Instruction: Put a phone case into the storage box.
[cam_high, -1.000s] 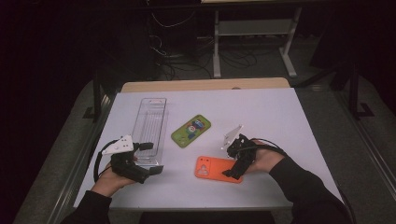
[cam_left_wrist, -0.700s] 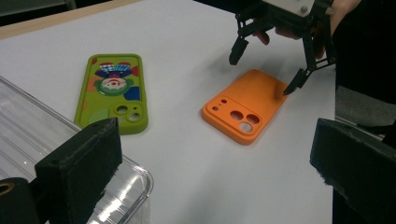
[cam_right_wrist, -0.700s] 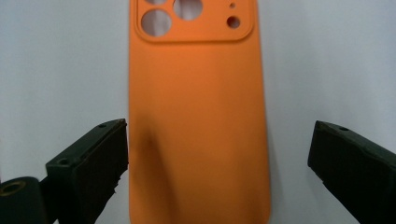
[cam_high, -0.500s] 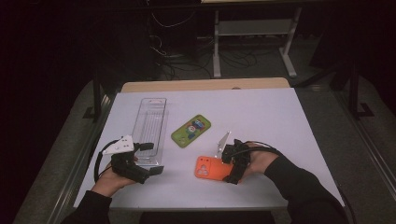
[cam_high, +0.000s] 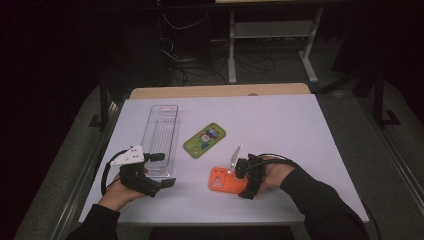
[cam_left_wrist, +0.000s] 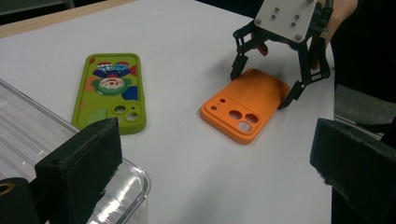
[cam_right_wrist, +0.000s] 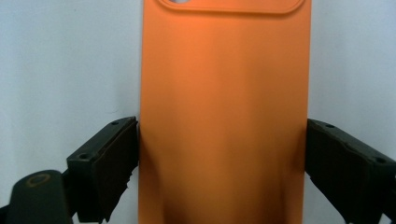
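Note:
An orange phone case (cam_high: 220, 181) lies back up on the white table, camera holes to the left. My right gripper (cam_high: 243, 181) straddles its right end, one jaw against each long edge; in the right gripper view the case (cam_right_wrist: 224, 116) fills the gap between the jaws of that gripper (cam_right_wrist: 222, 154). The left gripper view shows the same grip (cam_left_wrist: 261, 84) on the case (cam_left_wrist: 243, 105). My left gripper (cam_high: 162, 170) stands open at the near end of a clear plastic tray (cam_high: 160, 135), holding nothing (cam_left_wrist: 215, 154).
A green phone case (cam_high: 204, 140) with a cartoon print lies back up between the tray and the orange case. The clear tray's corner (cam_left_wrist: 135, 182) sits under my left jaw. The table's near edge (cam_high: 225, 222) is close to both hands.
My right gripper moved left and tipped down over the orange case, bringing its jaws onto the case's edges. The left gripper stayed put.

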